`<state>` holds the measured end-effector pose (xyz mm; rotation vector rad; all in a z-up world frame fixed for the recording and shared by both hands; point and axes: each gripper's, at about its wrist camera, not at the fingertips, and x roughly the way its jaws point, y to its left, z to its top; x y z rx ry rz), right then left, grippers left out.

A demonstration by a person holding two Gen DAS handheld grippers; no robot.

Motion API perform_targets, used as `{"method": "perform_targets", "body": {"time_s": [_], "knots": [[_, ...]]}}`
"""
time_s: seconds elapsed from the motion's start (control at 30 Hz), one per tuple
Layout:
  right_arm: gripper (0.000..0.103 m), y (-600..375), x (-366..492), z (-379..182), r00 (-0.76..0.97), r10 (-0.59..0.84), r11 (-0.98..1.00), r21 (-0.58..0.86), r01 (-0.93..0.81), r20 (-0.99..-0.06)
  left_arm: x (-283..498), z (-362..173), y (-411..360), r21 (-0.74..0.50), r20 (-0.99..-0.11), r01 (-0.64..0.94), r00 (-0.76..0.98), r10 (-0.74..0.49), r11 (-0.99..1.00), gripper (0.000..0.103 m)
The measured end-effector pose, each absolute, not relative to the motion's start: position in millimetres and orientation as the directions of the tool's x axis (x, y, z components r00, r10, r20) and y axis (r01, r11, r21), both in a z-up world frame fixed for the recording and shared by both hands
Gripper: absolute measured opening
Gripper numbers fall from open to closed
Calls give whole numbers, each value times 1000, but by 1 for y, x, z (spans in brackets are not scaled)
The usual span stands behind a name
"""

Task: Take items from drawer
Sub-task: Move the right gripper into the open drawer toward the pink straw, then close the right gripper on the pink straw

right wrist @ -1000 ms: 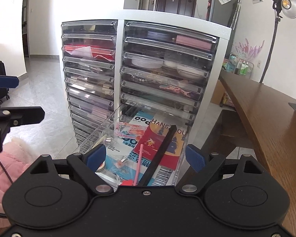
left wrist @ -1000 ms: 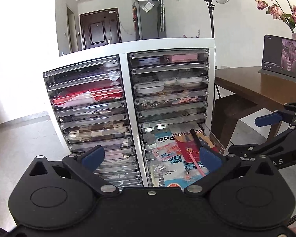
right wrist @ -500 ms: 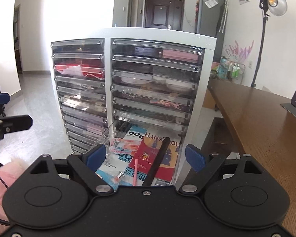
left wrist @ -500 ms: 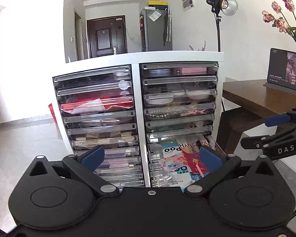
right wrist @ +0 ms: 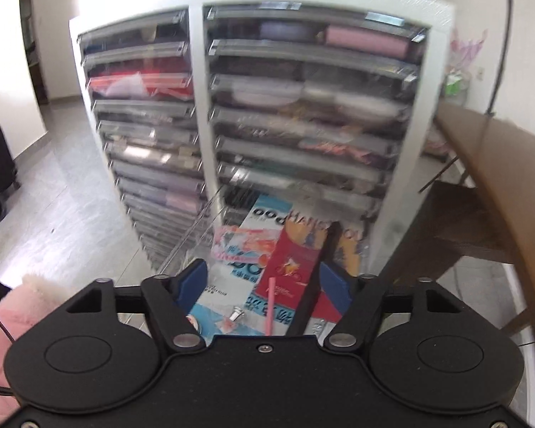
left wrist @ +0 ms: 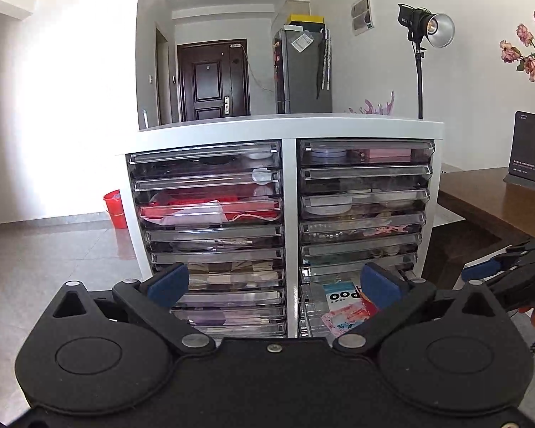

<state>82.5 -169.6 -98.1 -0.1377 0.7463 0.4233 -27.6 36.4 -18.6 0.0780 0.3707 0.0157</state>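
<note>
The open drawer (right wrist: 210, 228) sticks out low in the right column of a white cabinet (left wrist: 289, 132) of clear drawers. Inside lie a blue-and-white packet (right wrist: 264, 214), a red booklet (right wrist: 296, 260), a pink straw (right wrist: 269, 303), a black strip (right wrist: 317, 267) and a small metal piece (right wrist: 237, 314). The right gripper (right wrist: 264, 285) hangs just over these things, its blue-padded fingers (right wrist: 192, 283) spread apart and holding nothing; this view is blurred. The left gripper (left wrist: 273, 283) sits farther back facing the cabinet front, fingers (left wrist: 169, 283) wide apart and empty. A brown desk (left wrist: 481, 199) stands right of the cabinet. A pink fluffy sleeve (right wrist: 3, 321) shows at the left edge.
</note>
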Motion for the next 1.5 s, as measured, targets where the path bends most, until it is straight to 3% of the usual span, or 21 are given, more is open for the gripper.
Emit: {"method": "perform_targets", "body": {"time_s": [0.07,0.37,0.6,0.8,0.97,1.23,1.5], "knots": [[56,-161,101,-108,612,338,892,35,-451,-715,-24,-20,36,85,-374,-3,927,34,996,103],[36,-156,163,-163,384,256,922,106,-372,-887,-2,-10,22,134,-411,-7,909,62,991,103],[34,-147,189,-188,272,224,928,120,-353,-936,18,22,13,163,-357,-67,926,123,984,103],[31,-155,191,-198,241,221,944,145,-297,-945,46,27,0,82,-393,-99,911,124,992,103],[6,-162,190,-202,227,252,943,186,-275,-941,64,20,-22,76,-439,-98,890,121,992,103],[4,-177,196,-189,215,351,931,315,-184,-911,91,3,-50,212,-520,-72,836,175,975,103],[4,-187,196,-148,348,393,917,335,-217,-851,93,-29,-23,205,-644,-102,735,213,973,103]]}}
